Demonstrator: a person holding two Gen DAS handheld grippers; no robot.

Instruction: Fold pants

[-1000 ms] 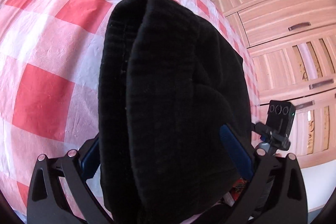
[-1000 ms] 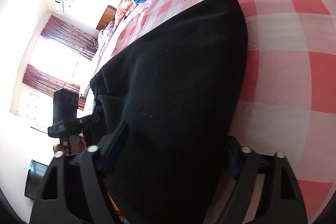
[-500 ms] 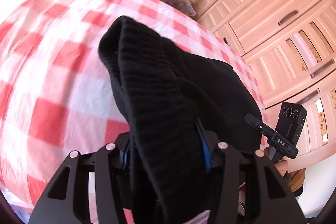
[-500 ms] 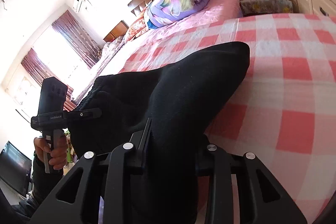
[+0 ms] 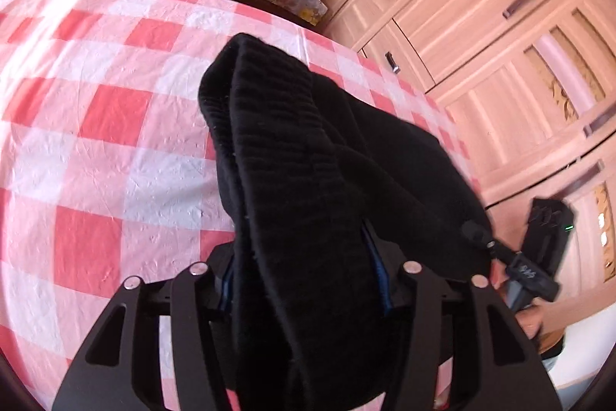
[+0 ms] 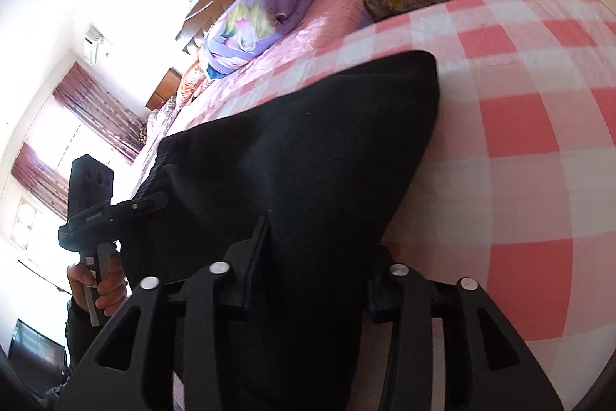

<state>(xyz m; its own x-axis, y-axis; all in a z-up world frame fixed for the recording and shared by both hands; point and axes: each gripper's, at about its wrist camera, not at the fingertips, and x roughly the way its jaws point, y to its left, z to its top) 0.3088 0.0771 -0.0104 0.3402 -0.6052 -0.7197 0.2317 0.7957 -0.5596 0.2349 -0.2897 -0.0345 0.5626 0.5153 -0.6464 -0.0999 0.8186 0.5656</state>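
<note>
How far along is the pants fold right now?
Done: both tools have a grip, the left tool and right tool each shut on the black pants. In hand: carrying that end over the checked bedspread. Left: laying it down and finishing the fold.

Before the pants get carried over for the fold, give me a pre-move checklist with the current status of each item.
1. Left tongs shut on black pants: ok.
2. Right tongs shut on the pants: ok.
3. Fabric raised off the checkered bedspread: cannot tell how much.
4. Bedspread ahead free of clutter: ok.
5. Purple quilt far from the landing area: ok.
6. Pant legs aligned: cannot tell.
</note>
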